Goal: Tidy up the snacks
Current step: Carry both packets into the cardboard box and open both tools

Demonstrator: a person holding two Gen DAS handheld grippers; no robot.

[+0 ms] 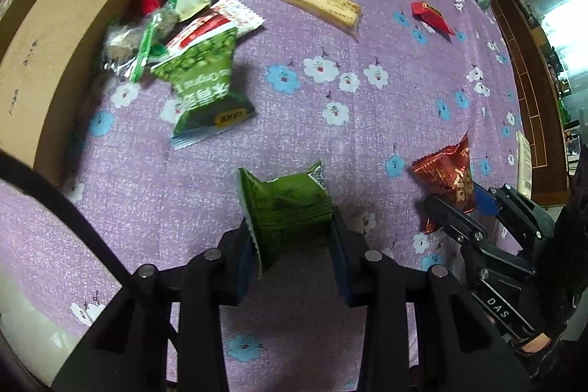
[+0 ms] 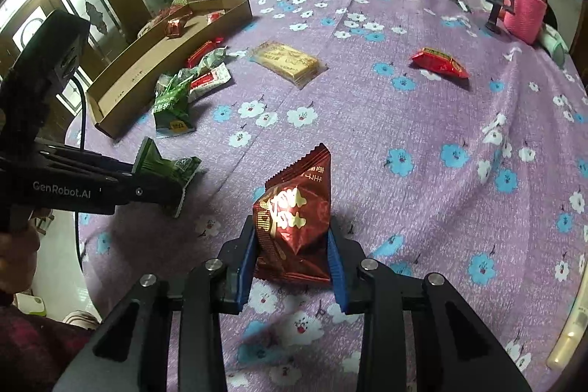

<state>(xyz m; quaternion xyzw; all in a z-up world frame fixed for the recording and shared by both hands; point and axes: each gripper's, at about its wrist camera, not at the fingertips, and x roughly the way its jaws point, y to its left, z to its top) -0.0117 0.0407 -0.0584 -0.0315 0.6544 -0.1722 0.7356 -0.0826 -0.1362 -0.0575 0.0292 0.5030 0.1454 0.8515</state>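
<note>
On the purple flowered cloth [image 2: 422, 142], the left gripper [image 1: 294, 241] squeezes a green snack bag [image 1: 286, 208] and the right gripper [image 2: 292, 245] squeezes a dark red one [image 2: 294, 223]. Both look grabbed, so next lift them into the cardboard box [image 2: 147, 65], which holds two snacks; seven lie outside.

"GenRobot.AI" on left gripper [image 2: 180, 186]; "DAS" on right gripper [image 1: 455, 204].
</note>
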